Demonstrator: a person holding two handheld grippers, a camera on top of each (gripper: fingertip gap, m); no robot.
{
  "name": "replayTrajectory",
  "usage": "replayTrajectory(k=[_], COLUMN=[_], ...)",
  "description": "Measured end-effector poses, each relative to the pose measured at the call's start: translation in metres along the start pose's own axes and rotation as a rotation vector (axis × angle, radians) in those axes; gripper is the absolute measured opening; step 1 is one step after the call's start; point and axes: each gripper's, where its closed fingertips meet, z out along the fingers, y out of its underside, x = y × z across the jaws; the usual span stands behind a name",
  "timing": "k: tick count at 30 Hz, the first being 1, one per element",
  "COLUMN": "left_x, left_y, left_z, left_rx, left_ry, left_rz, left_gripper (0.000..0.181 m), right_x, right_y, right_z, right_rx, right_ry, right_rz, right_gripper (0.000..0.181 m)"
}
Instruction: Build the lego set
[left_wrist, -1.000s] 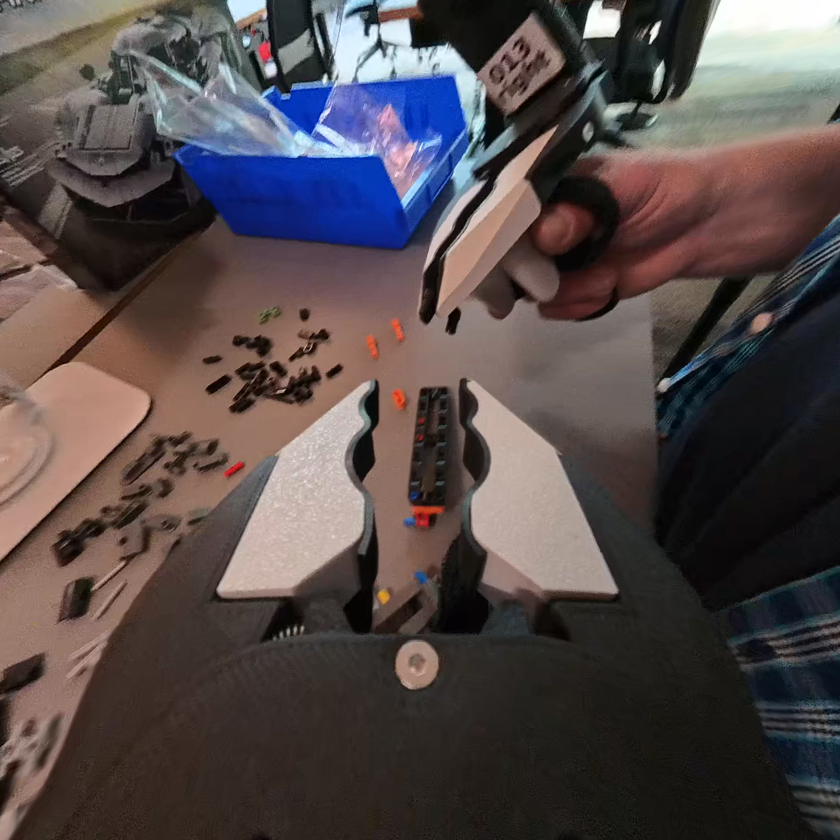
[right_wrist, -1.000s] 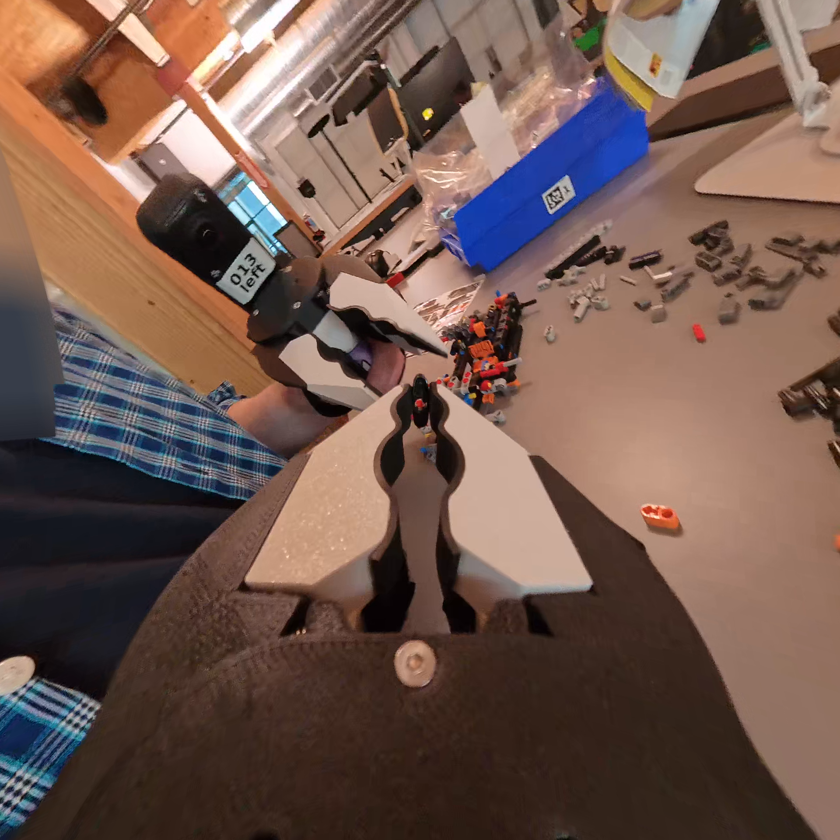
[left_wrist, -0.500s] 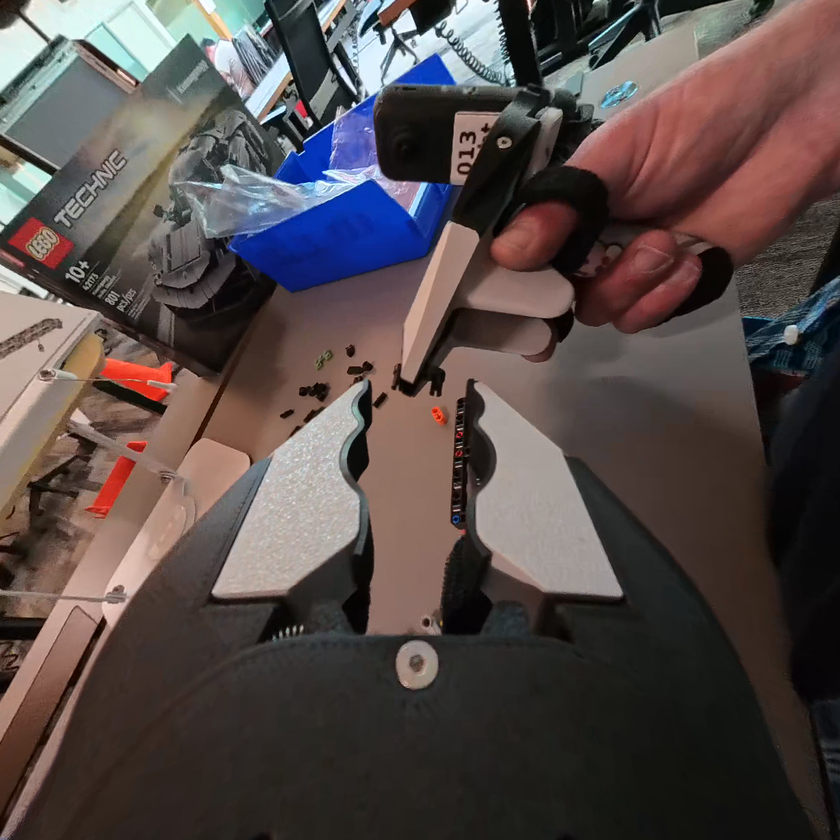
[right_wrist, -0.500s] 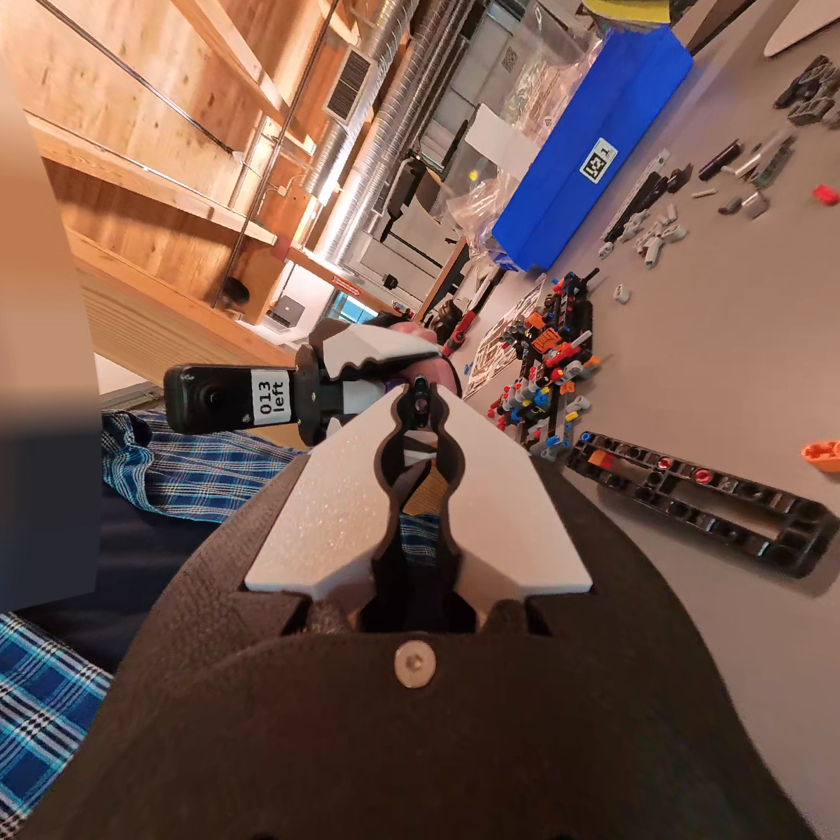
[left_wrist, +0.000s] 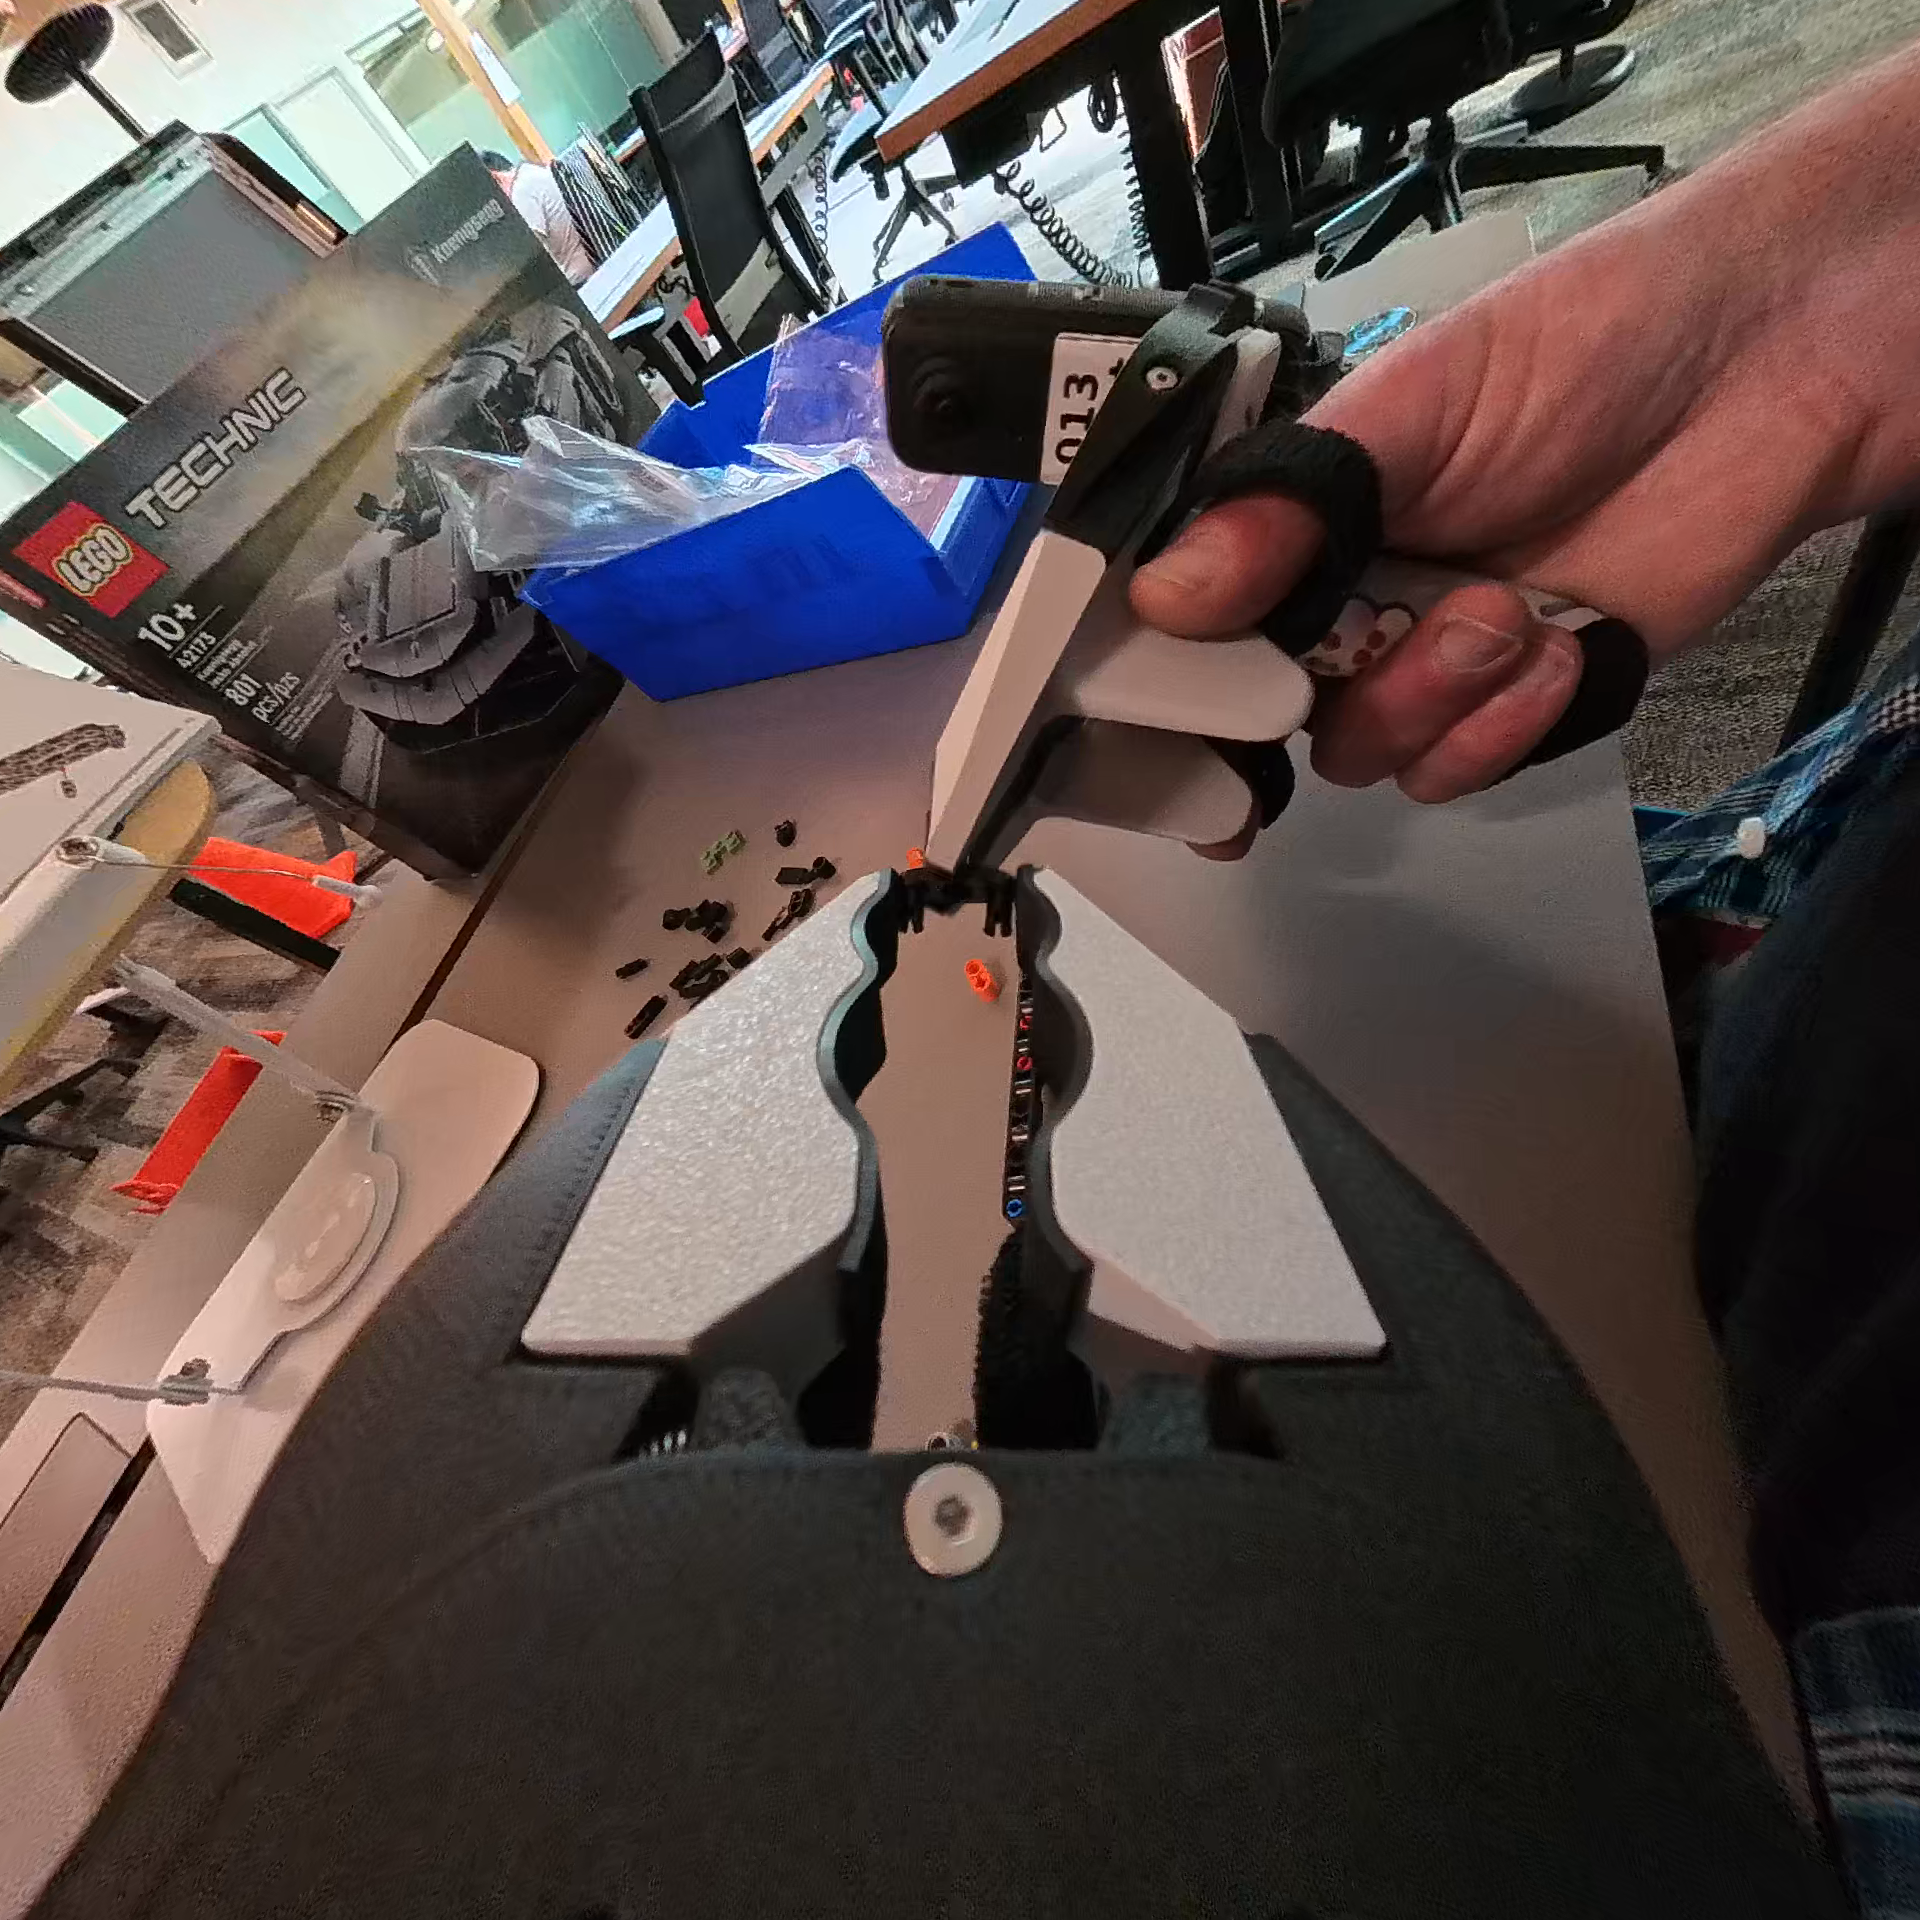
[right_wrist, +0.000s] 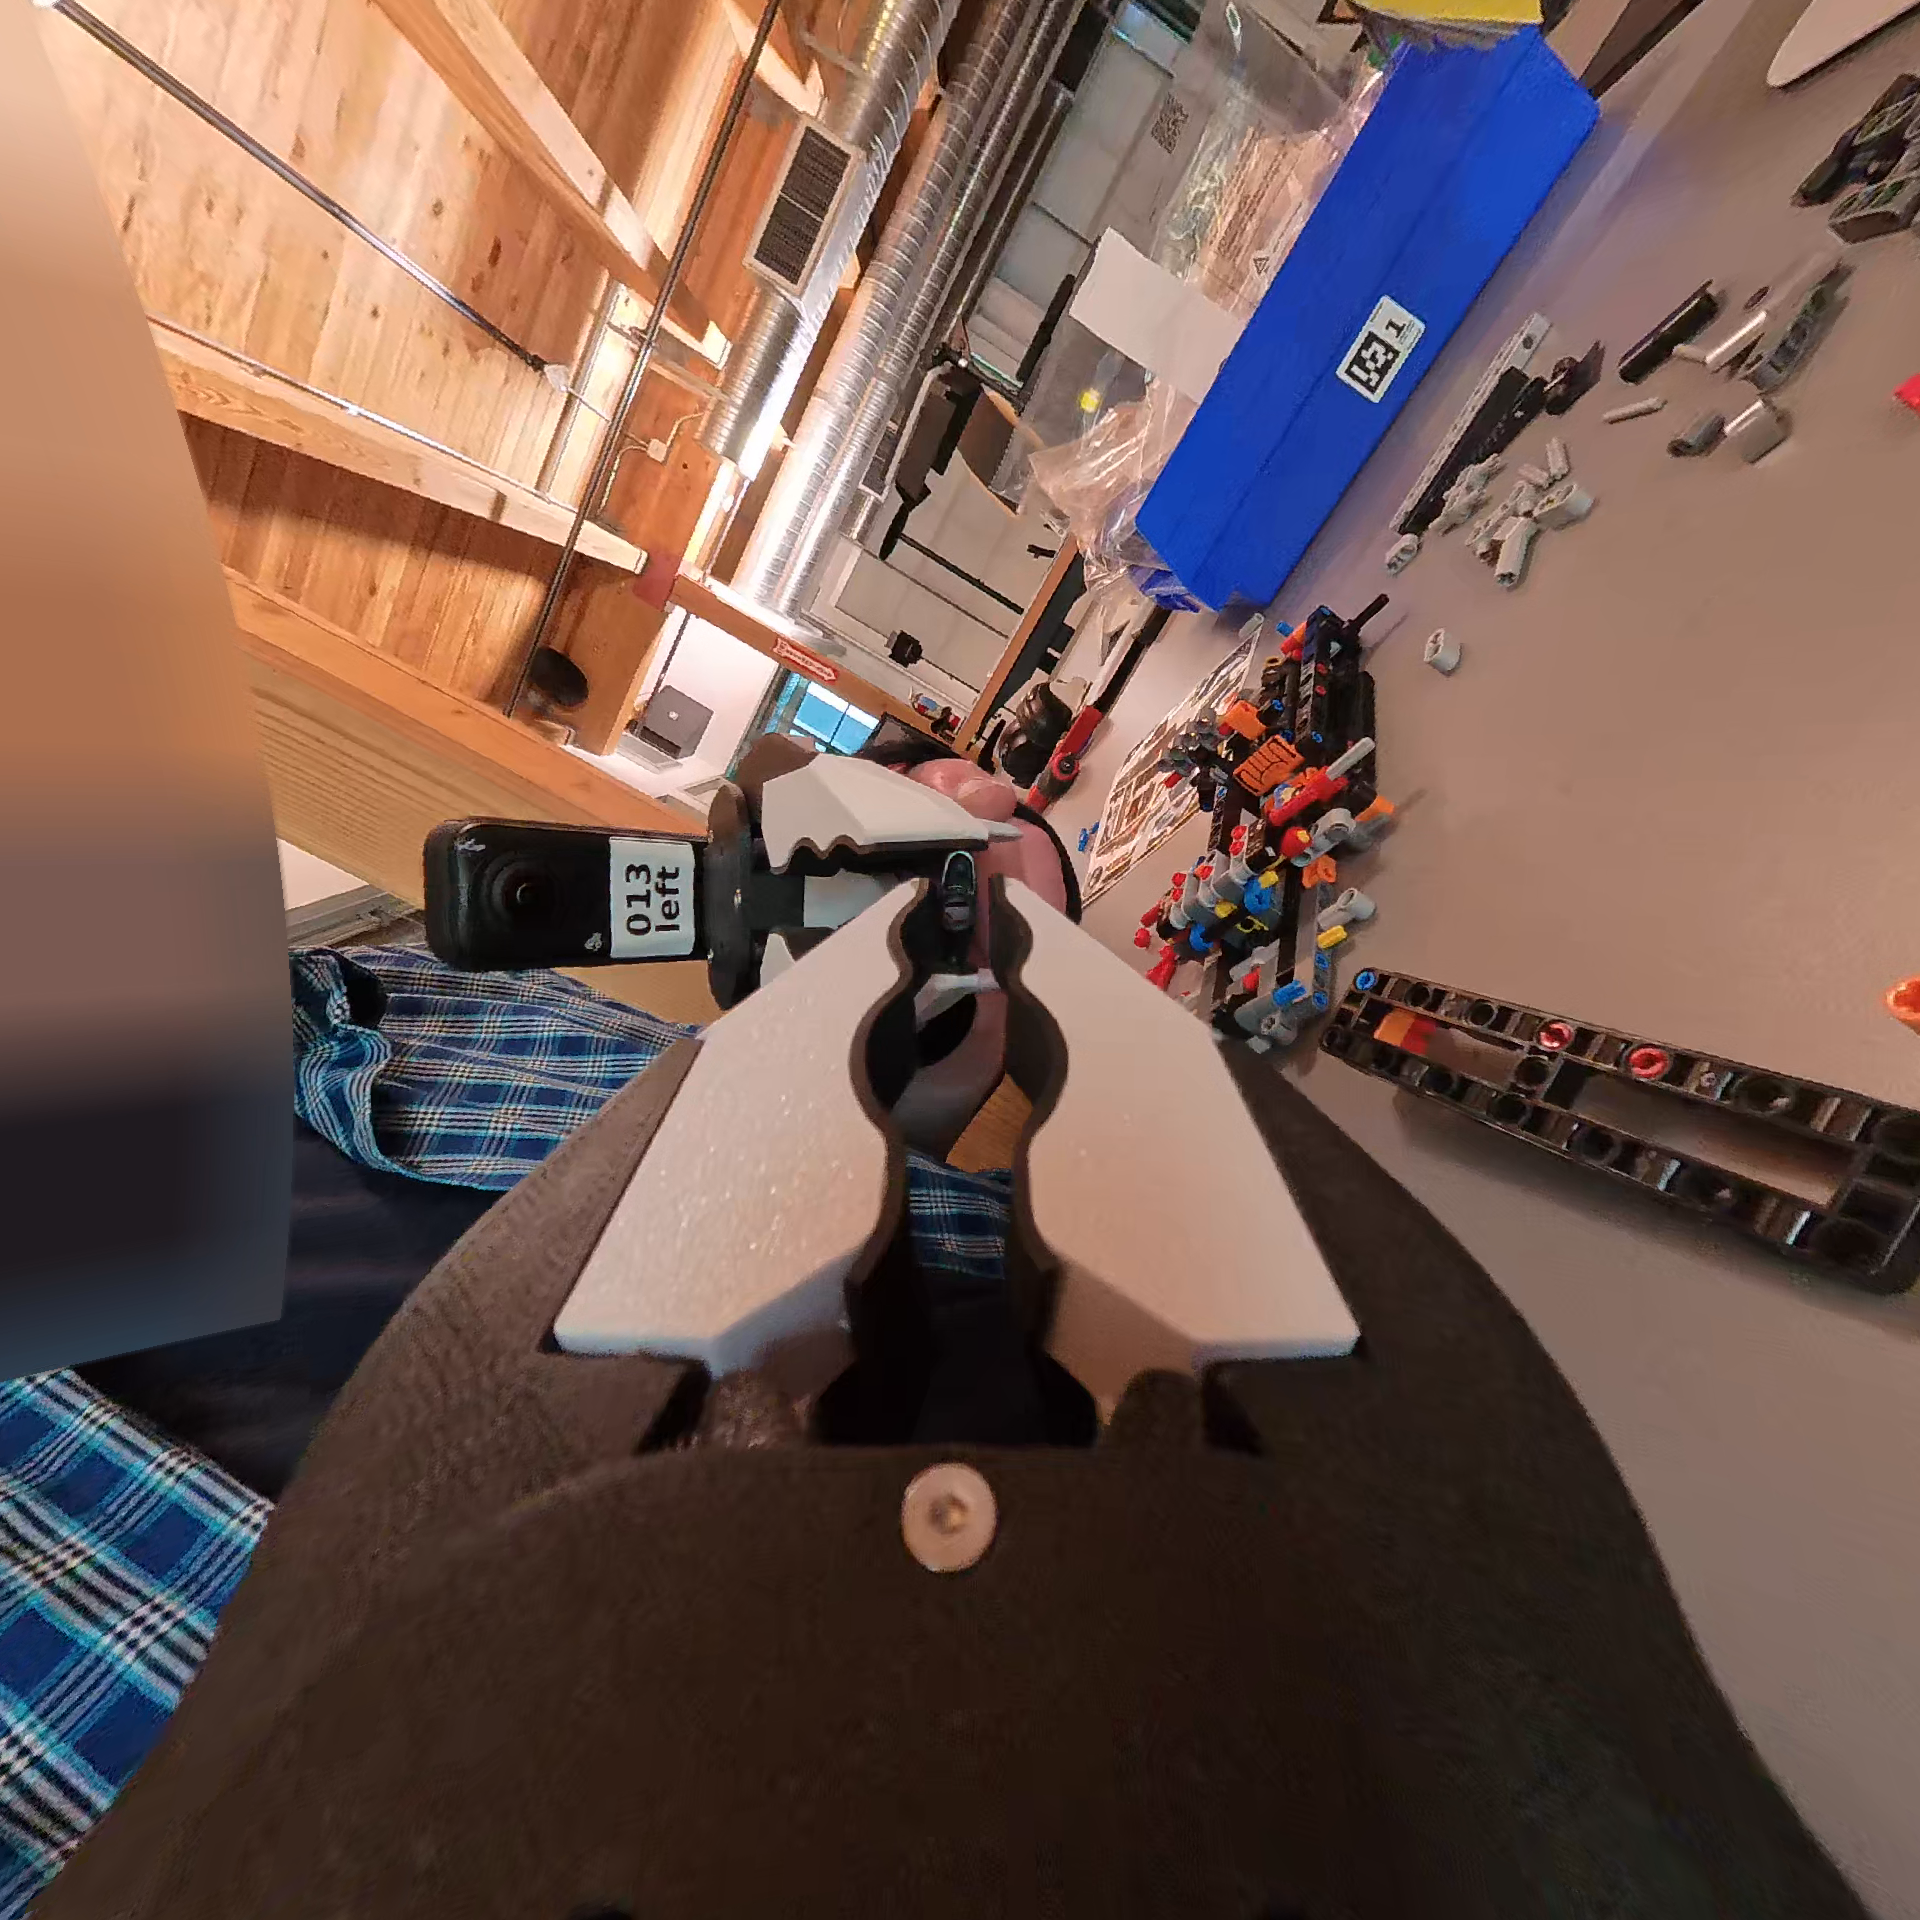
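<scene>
My right gripper (right_wrist: 956, 894) is shut on a small black connector piece (left_wrist: 958, 896) and holds it above the table. It reaches down from the upper right in the left wrist view (left_wrist: 956, 868). My left gripper (left_wrist: 958, 891) has its jaws narrowed onto the two ends of that same piece; it also shows in the right wrist view (right_wrist: 975, 906). A long black frame beam (right_wrist: 1621, 1132) lies flat on the grey table (left_wrist: 1299, 987), partly hidden by my left gripper's right finger (left_wrist: 1174, 1164). An orange piece (left_wrist: 979, 977) lies beside it.
A partly built colourful assembly (right_wrist: 1278, 831) and a booklet (right_wrist: 1164, 810) lie behind the beam. A blue bin (left_wrist: 790, 582) with plastic bags and the set's box (left_wrist: 291, 540) stand at the back. Small black pins (left_wrist: 707, 945) and grey parts (right_wrist: 1517, 509) are scattered around. My two grippers' fingertips are within a few centimetres of each other.
The right gripper has brought the small black piece down between my left gripper's tips. The left jaws have narrowed from wide open onto it. Both grippers have lifted and tilted.
</scene>
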Motion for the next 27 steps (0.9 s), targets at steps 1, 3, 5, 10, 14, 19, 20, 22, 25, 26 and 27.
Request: replayTrajectory(k=[1,3,5,10,14,19,20,22,25,26,27], left_x=[0.0,0.001,0.002,-0.002,0.012,0.032,0.034,0.036,0.04,0.041,0.043], left_y=[0.0,0.001,0.003,0.045,0.088,0.116,0.12,0.118,0.115,0.113,0.111], left_z=[0.0,0.0,0.0,-0.001,0.002,0.011,0.013,0.015,0.02,0.022,0.025], left_rx=[0.004,0.002,0.005,-0.186,-0.415,-0.599,-0.624,-0.618,-0.638,-0.637,-0.643], left_ry=[0.001,0.012,0.021,0.098,0.207,0.291,0.294,0.3,0.286,0.28,0.265], left_rz=[-0.004,-0.015,-0.043,-0.169,-0.273,-0.291,-0.304,-0.328,-0.335,-0.348,-0.354], left_gripper=[0.021,0.021,0.021,0.044,0.054,0.052,0.049,0.031,0.025,0.025,0.025], right_x=[-0.001,0.0,0.002,0.025,0.041,0.055,0.058,0.063,0.069,0.07,0.072], right_y=[0.0,0.001,0.002,0.005,0.012,0.016,0.018,0.019,0.019,0.019,0.02], right_z=[0.0,0.0,0.0,-0.009,-0.017,-0.02,-0.021,-0.021,-0.022,-0.023,-0.025], right_rx=[-0.002,-0.006,-0.016,-0.068,-0.122,-0.145,-0.155,-0.173,-0.205,-0.217,-0.231], right_ry=[-0.007,0.003,0.025,0.201,0.297,0.348,0.362,0.38,0.41,0.42,0.438], right_rz=[0.001,-0.011,-0.024,-0.127,-0.171,-0.182,-0.19,-0.205,-0.23,-0.24,-0.252], right_gripper=[0.005,0.004,0.004,0.004,0.004,0.004,0.004,0.004,0.004,0.004,0.004])
